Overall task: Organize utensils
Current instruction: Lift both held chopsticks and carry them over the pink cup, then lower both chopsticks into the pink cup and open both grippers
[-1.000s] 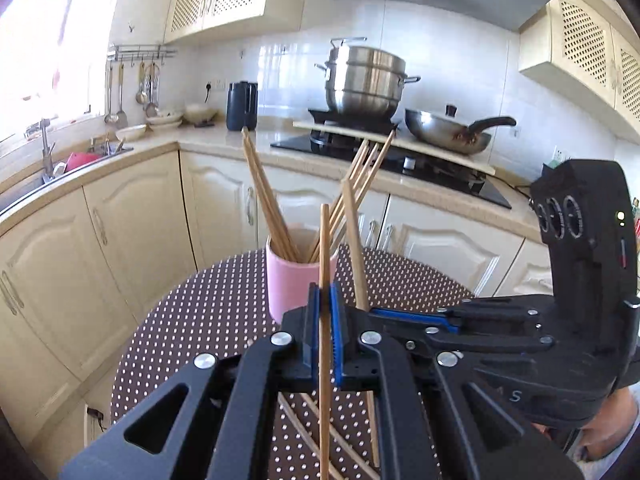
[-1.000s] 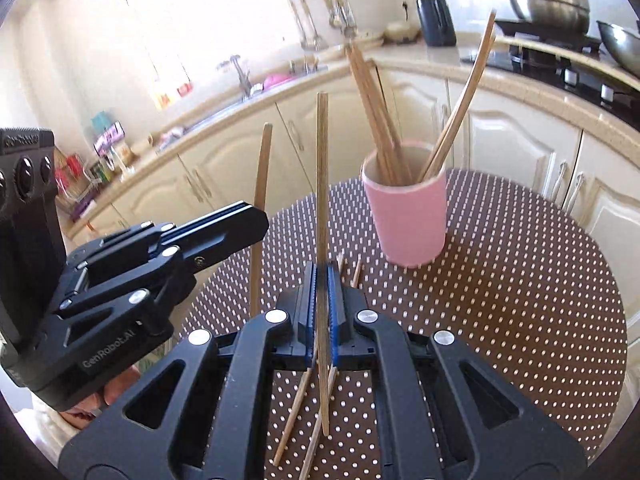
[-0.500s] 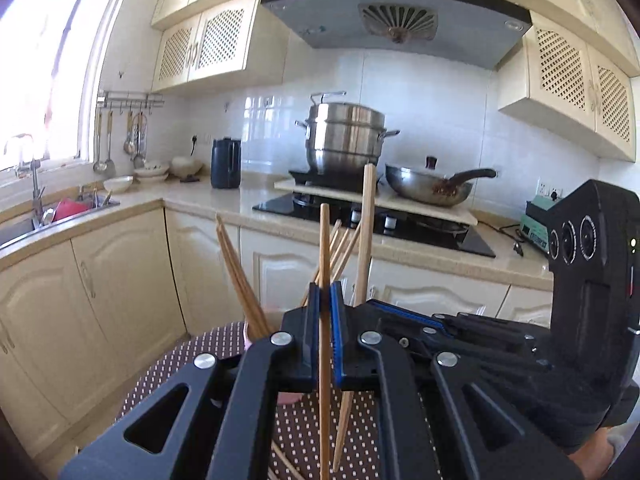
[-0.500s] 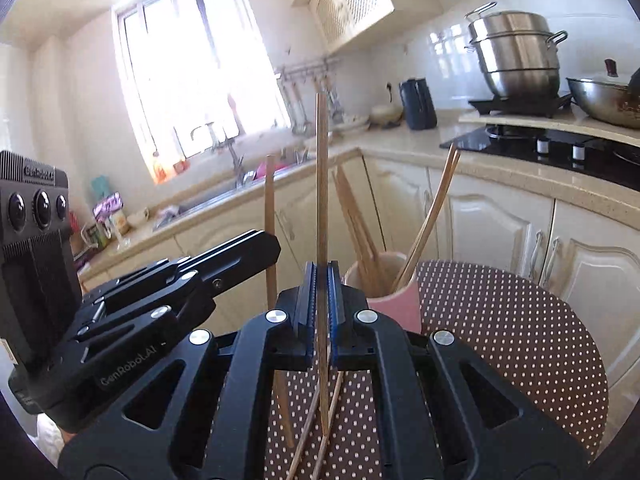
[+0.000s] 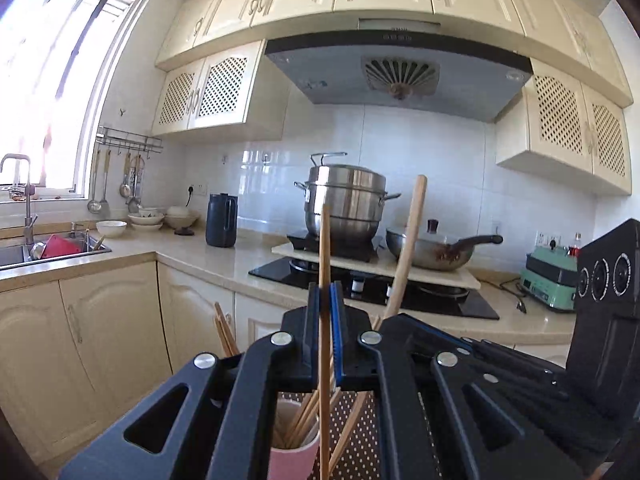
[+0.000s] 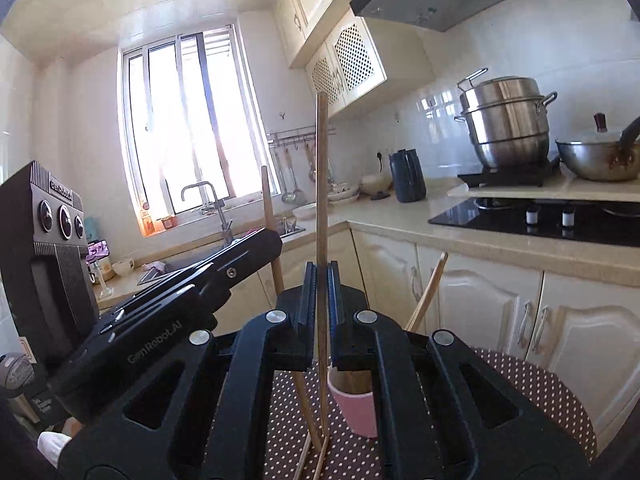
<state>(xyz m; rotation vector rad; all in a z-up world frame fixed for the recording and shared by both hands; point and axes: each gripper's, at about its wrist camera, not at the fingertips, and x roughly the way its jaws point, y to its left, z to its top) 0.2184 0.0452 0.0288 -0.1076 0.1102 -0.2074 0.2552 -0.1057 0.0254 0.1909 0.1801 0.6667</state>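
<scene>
My left gripper (image 5: 325, 304) is shut on a wooden chopstick (image 5: 325, 248) held upright. My right gripper (image 6: 321, 280) is shut on another wooden chopstick (image 6: 321, 184), also upright. Both are raised above a pink cup (image 5: 290, 460) that holds several chopsticks; the cup also shows in the right wrist view (image 6: 354, 408), low behind the fingers. The right gripper's chopstick (image 5: 408, 240) rises to the right in the left wrist view. The left gripper's chopstick (image 6: 269, 216) rises to the left in the right wrist view. Loose chopsticks (image 6: 316, 456) lie on the table by the cup.
The cup stands on a round table with a brown dotted cloth (image 6: 536, 384). Behind are cream cabinets (image 5: 100, 336), a counter with a dark kettle (image 5: 221, 220), a steamer pot (image 5: 346, 200) and a wok (image 5: 436, 248) on the hob, and a sink (image 5: 48, 248) at left.
Both grippers have lifted and tilted up with their chopsticks, so the cup and table have dropped low in both views and the upper cabinets and hood now show.
</scene>
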